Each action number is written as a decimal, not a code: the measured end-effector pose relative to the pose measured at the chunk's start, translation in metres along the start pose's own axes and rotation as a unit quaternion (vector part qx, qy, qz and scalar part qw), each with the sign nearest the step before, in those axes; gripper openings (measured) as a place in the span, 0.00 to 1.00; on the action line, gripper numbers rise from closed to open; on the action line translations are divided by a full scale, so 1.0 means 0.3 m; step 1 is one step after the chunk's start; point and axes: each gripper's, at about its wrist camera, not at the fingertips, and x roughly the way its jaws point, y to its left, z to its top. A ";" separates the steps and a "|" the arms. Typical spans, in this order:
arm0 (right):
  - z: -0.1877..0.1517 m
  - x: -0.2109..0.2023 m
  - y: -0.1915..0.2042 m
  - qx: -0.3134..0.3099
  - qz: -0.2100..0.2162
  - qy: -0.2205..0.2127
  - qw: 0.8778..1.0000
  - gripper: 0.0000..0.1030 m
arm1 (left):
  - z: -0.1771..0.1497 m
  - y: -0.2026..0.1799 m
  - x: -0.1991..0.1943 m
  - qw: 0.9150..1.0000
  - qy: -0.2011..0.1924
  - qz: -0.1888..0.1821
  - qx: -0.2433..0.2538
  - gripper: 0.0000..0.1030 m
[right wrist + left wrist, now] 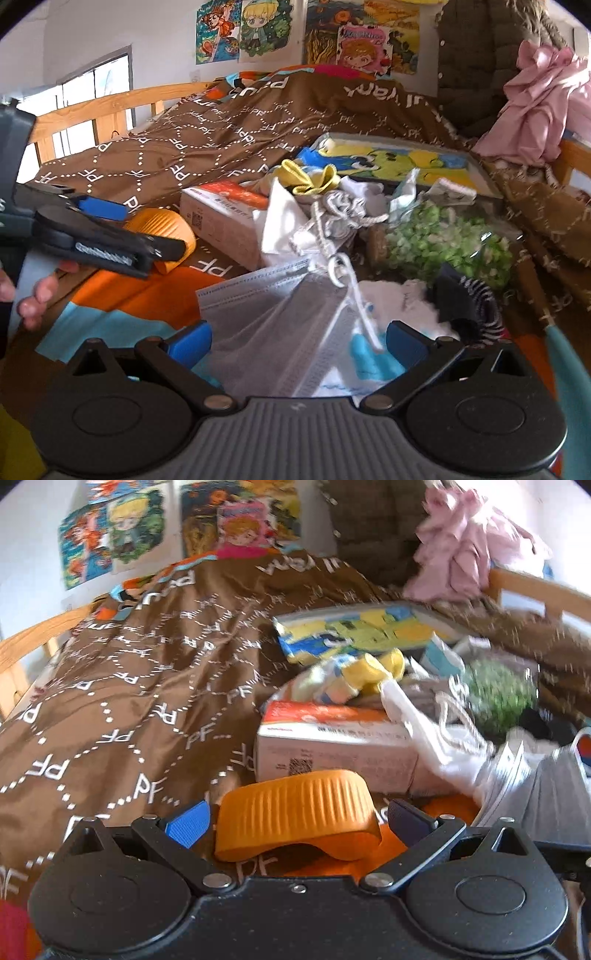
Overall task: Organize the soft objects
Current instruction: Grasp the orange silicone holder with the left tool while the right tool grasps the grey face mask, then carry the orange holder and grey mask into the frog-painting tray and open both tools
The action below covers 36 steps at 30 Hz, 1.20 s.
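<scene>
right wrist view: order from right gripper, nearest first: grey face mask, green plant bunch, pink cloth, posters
1. grey face mask, between the right gripper fingers.
2. green plant bunch, ahead, right.
3. pink cloth, far right, on the bed rail.
4. posters, back wall.

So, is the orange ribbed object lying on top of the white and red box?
No. In the left wrist view the orange ribbed object lies on the brown blanket in front of the white and red box, between the open left gripper fingers.

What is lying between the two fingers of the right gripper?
In the right wrist view, a grey face mask lies between the open fingers of the right gripper, with its white ear loop beside it.
</scene>
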 end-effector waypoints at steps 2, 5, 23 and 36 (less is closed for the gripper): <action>-0.003 0.004 0.001 0.002 0.010 0.004 1.000 0.90 | -0.001 -0.005 0.016 1.000 0.007 -0.003 0.005 0.98; -0.008 -0.003 0.016 -0.010 0.013 -0.002 1.000 0.80 | -0.001 -0.005 0.025 1.000 0.002 0.002 0.000 0.92; -0.016 -0.027 0.035 -0.012 0.024 -0.017 0.999 0.25 | -0.014 -0.096 0.007 0.997 -0.008 0.019 0.073 0.59; 0.003 -0.106 0.037 -0.011 0.027 -0.076 0.997 0.03 | -0.012 -0.074 -0.076 0.999 -0.041 -0.003 0.010 0.34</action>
